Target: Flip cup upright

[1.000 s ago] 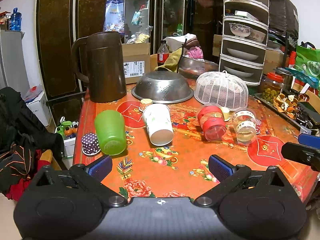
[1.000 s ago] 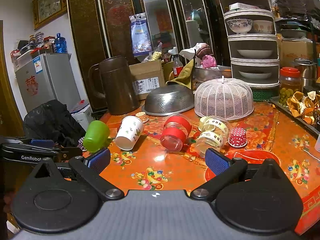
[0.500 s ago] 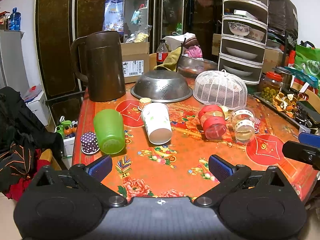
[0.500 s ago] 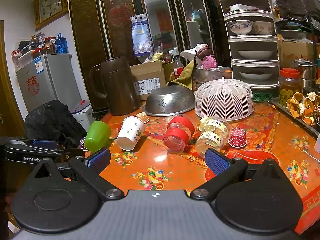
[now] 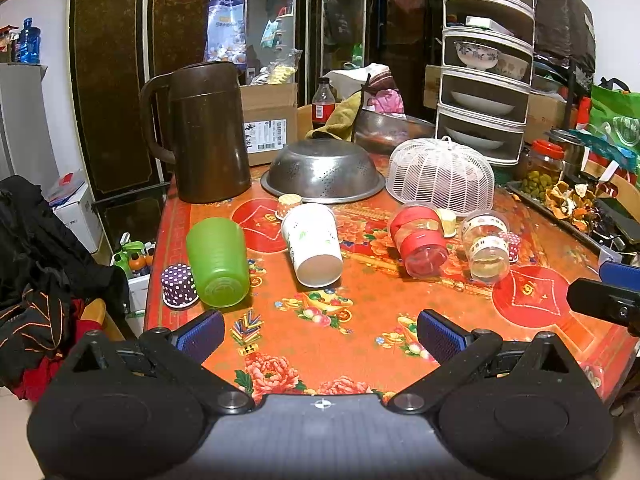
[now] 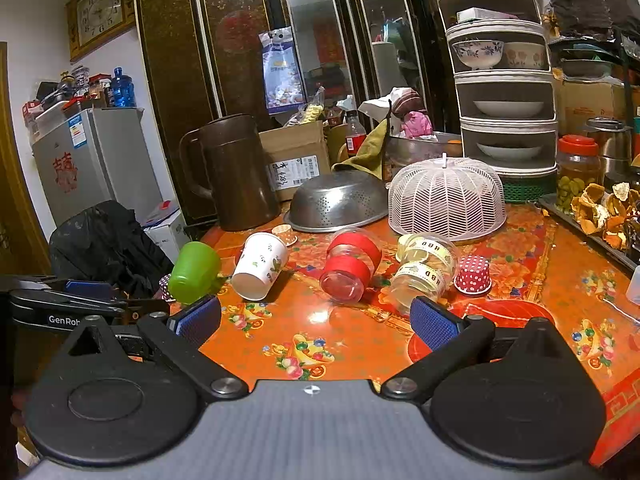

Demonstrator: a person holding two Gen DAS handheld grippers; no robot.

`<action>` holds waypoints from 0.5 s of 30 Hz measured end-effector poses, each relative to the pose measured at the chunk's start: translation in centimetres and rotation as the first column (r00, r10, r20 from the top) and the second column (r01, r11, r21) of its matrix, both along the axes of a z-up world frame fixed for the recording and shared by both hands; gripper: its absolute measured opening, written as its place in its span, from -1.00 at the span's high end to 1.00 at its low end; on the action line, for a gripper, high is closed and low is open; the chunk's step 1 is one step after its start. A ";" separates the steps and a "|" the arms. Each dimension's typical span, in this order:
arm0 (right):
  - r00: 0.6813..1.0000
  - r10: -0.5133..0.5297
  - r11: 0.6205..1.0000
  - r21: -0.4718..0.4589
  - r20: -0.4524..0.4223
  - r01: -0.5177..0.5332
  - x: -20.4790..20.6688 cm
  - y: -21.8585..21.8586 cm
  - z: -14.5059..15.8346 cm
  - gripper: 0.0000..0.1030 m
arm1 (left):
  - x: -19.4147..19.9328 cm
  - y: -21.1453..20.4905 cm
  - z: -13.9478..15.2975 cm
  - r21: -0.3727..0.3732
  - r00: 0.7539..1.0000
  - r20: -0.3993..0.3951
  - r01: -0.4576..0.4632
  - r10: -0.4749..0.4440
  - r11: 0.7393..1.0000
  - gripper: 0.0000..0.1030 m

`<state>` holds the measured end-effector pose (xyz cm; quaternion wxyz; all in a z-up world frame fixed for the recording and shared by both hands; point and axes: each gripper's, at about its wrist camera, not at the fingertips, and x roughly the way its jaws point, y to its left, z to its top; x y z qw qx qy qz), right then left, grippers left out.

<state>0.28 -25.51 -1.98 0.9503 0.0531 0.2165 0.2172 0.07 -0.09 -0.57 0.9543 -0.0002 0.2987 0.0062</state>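
Observation:
Several cups lie on their sides on the red flowered table (image 5: pixel 360 344): a green cup (image 5: pixel 218 262), a white paper cup (image 5: pixel 314 244), a red-banded clear cup (image 5: pixel 418 240) and a clear cup with a yellow band (image 5: pixel 486 246). The same cups show in the right wrist view: green (image 6: pixel 194 272), white (image 6: pixel 260 266), red-banded (image 6: pixel 352 266), yellow-banded (image 6: pixel 424 270). My left gripper (image 5: pixel 320 330) is open and empty, hovering over the table's near edge. My right gripper (image 6: pixel 314 318) is open and empty, in front of the red-banded cup.
A brown jug (image 5: pixel 204 132), an upturned steel colander (image 5: pixel 322 172) and a white mesh food cover (image 5: pixel 440 176) stand behind the cups. Small dotted paper cups sit upside down at the left (image 5: pixel 178 286) and right (image 6: pixel 472 274). A tiered rack (image 5: pixel 486 68) stands at the back right.
Both views have shifted only slightly; the cups sit a little higher in the left wrist view. Nothing on the table has moved.

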 end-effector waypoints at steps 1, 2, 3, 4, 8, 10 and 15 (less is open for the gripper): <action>1.000 0.000 1.000 0.000 0.000 0.000 0.0 0.0 0.0 -0.98 | 0.0 0.0 0.0 -0.001 1.000 0.000 0.000 0.000 1.000 -1.00; 1.000 0.000 1.000 0.000 0.000 0.000 0.0 0.0 0.1 -0.98 | 0.0 0.0 0.0 0.000 1.000 0.000 -0.001 0.001 1.000 -1.00; 1.000 -0.001 1.000 0.000 0.000 0.001 0.0 -0.1 0.1 -0.98 | 0.0 0.0 0.0 0.000 1.000 0.000 -0.002 0.002 1.000 -1.00; 1.000 0.000 1.000 0.000 0.000 0.000 0.0 -0.1 0.0 -0.98 | 0.0 0.0 0.0 0.000 1.000 0.000 -0.002 0.002 1.000 -1.00; 1.000 0.000 1.000 -0.001 0.000 0.000 -0.1 -0.1 0.1 -0.98 | 0.0 0.1 0.0 -0.001 1.000 -0.001 -0.003 0.003 1.000 -1.00; 1.000 0.000 1.000 -0.001 0.000 0.000 -0.1 -0.1 0.1 -0.98 | 0.0 0.1 0.0 0.000 1.000 -0.002 -0.004 0.004 1.000 -1.00; 1.000 -0.001 1.000 0.000 -0.002 0.001 -0.1 -0.1 0.0 -0.98 | 0.0 0.1 -0.1 0.000 1.000 -0.007 -0.006 0.006 1.000 -1.00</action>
